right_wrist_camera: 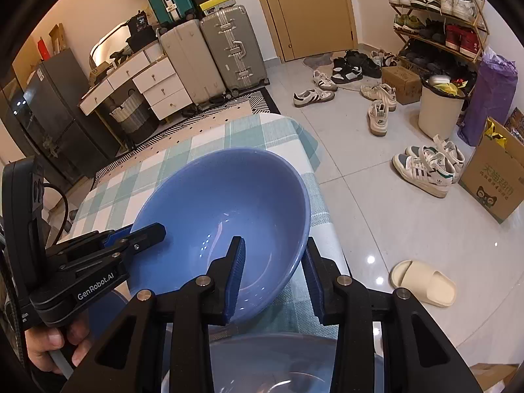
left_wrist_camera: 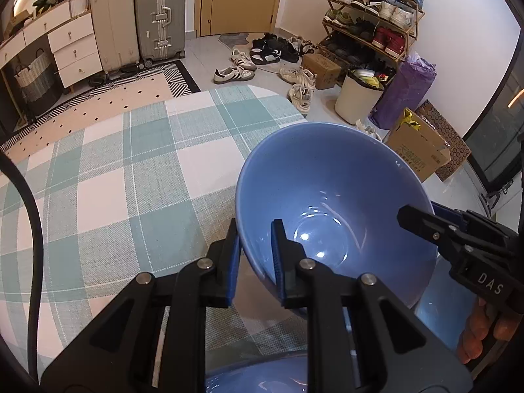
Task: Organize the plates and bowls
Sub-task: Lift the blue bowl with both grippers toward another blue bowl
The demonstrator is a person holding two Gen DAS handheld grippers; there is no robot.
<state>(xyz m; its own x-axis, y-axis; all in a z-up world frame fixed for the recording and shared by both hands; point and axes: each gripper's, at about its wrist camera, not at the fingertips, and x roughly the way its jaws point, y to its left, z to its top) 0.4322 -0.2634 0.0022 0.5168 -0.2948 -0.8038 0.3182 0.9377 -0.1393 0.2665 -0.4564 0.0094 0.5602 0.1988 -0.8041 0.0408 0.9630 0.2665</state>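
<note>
The left gripper (left_wrist_camera: 255, 255) clamps the blue bowl's (left_wrist_camera: 330, 177) near rim; the right gripper (right_wrist_camera: 275, 275) clamps its opposite rim (bowl tilted), by the table's (left_wrist_camera: 131, 177) right edge.

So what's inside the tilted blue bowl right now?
The blue bowl holds no food or dishes, only light glints. One finger of the left gripper and one of the right gripper reach inside over the rim. Those fingers cover parts of the inner wall.

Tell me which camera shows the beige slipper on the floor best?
The right wrist view: the beige slipper lies whole on the shiny floor tiles, right of the checked table. The left wrist view does not show it at all; only sneakers and boxes appear on the floor there.
</note>
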